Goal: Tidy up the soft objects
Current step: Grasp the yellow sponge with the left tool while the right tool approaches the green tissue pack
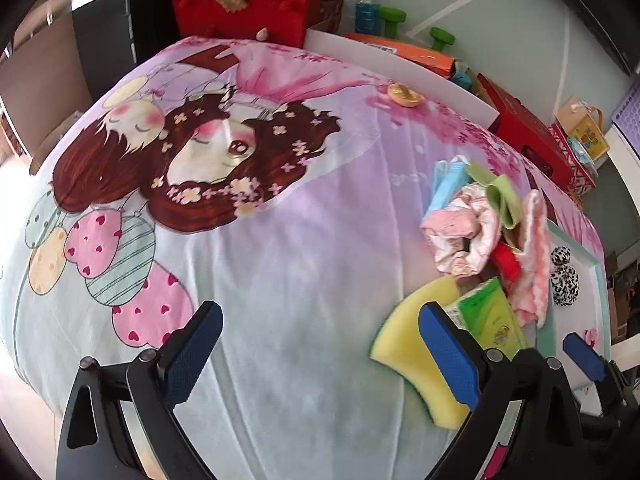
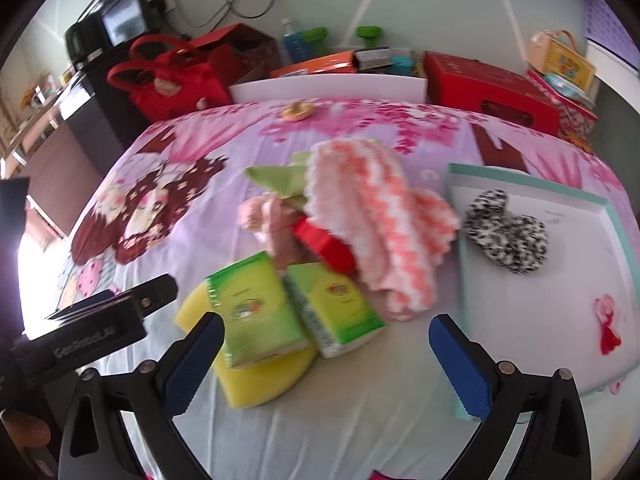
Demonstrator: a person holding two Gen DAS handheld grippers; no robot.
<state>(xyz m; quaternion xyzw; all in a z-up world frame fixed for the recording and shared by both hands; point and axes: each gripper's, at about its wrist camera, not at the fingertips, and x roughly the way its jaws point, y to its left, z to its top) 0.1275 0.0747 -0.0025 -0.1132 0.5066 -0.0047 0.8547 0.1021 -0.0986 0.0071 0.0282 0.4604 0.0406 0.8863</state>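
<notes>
A heap of soft things lies on the cartoon bedspread [image 2: 192, 420]: a yellow sponge [image 2: 256, 384], two green tissue packs [image 2: 256, 308], a pink-and-white knit cloth [image 2: 372, 224], a red piece [image 2: 324, 244], a green cloth [image 2: 280, 178] and a pink cloth [image 2: 268, 216]. A black-and-white scrunchie [image 2: 506, 232] rests in the teal-rimmed tray [image 2: 520, 180] to the right. My right gripper [image 2: 326, 344] is open just in front of the tissue packs. My left gripper [image 1: 320, 340] is open over bare bedspread, its right finger beside the sponge [image 1: 416, 352].
Behind the bed stand a red bag [image 2: 172, 76], a red box [image 2: 492, 88], a blue bottle [image 1: 366, 8] and green dumbbells [image 1: 442, 38]. A gold round item [image 1: 406, 94] lies near the bed's far edge. A white board [image 2: 328, 88] borders the bed.
</notes>
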